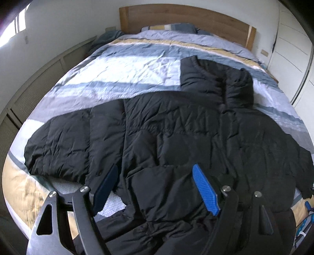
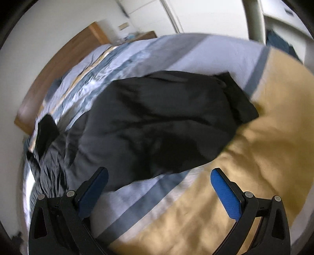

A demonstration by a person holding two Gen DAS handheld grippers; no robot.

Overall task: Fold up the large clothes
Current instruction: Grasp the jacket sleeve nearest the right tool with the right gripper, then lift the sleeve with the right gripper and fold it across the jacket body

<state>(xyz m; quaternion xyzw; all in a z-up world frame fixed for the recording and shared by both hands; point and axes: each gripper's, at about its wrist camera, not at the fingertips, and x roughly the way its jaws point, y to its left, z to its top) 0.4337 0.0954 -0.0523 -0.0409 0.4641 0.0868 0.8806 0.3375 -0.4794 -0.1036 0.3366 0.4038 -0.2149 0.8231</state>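
Grippers (image 1: 155, 170) (image 2: 160, 175) spread above black jacket (image 1: 166, 129)

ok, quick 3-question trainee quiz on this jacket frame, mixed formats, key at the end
1. True or false: the black puffer jacket lies spread on the striped bedspread, collar toward the wooden headboard.
2. Multiple choice: the left gripper is A) shut on a sleeve, B) open over the jacket's near edge, C) out of view.
3. Fill in: in the right wrist view, the right gripper is ____, holding nothing, above the bedspread near the jacket's edge.

Key: 1 true; 2 B; 3 open
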